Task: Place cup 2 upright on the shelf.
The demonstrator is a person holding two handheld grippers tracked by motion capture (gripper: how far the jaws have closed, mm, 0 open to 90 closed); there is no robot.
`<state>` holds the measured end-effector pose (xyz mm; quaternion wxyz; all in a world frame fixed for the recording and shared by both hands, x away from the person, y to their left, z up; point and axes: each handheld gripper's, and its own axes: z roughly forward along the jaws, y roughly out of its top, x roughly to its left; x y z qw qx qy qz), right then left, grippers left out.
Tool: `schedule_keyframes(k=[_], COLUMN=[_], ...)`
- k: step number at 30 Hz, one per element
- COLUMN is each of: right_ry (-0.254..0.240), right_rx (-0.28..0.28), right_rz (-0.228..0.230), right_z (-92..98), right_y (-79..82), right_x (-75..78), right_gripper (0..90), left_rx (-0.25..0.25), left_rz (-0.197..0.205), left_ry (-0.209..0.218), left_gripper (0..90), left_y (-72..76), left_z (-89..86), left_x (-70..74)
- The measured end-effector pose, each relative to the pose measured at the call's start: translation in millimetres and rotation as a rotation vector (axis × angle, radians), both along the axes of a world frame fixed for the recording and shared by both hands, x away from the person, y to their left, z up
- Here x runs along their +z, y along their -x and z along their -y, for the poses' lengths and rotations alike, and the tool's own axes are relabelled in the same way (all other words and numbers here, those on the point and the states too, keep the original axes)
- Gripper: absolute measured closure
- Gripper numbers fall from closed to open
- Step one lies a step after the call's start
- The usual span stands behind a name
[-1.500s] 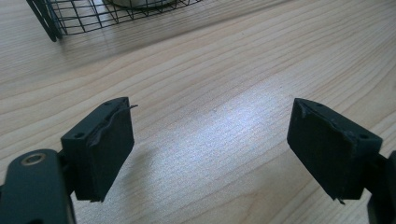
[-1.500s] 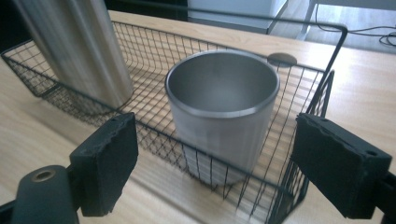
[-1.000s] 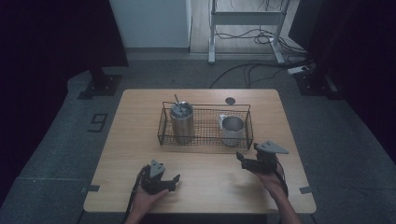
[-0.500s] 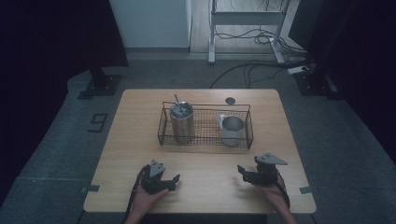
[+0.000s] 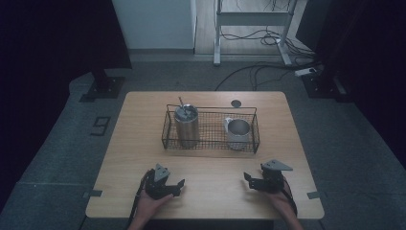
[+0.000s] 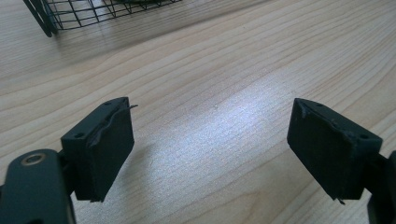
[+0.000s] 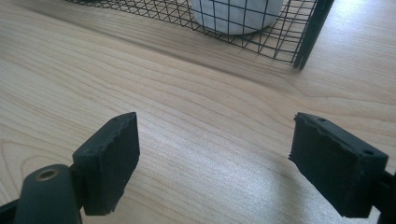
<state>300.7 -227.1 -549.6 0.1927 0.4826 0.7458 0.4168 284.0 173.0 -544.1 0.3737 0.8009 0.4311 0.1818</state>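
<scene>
In the high view, the black wire rectangular basket (image 5: 210,108) sits across the middle of the pale wooden table (image 5: 143,143), its long axis running parallel to the near edge. A brushed steel tumbler with a straw (image 5: 186,127) stands upright in its left end and a white handled mug (image 5: 238,132) in its right end. My left gripper (image 5: 174,184) is low by the near edge, and the tumbler lies straight ahead of it. My right gripper (image 5: 250,179) is near the near right corner, and the mug lies ahead of it and a little left. So each hand has its own nearer vessel. A mark on the floor left of the table looks like a 9; I can read no brand or label.

In the left gripper view, the left gripper (image 6: 210,135) has its jaws standing wide over bare wood, with a basket corner (image 6: 93,14) ahead at upper left.

In the right gripper view, the right gripper (image 7: 215,149) also stands wide with nothing between the jaws, though they have just closed slightly. The mug (image 7: 233,14) sits behind the basket mesh (image 7: 299,42), dead ahead.
</scene>
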Motion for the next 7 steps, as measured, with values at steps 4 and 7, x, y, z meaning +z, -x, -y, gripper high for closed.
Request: schedule_keyframes(k=[4,7], right_ry=[-0.003,-0.002], right_rx=[-0.002,-0.003], right_rz=[0.003,0.002], right_z=[0.6,1.1], right_y=[0.1,-0.1], right_x=[0.6,0.1], right_gripper=[15.4,15.4], left_rx=[0.001,0.0], left_rz=[-0.001,-0.002], left_ry=[0.002,0.001], left_gripper=[14.8,14.9], left_y=[-0.2,-0.4], left_z=[-0.2,-0.2], left_x=[0.0,-0.1])
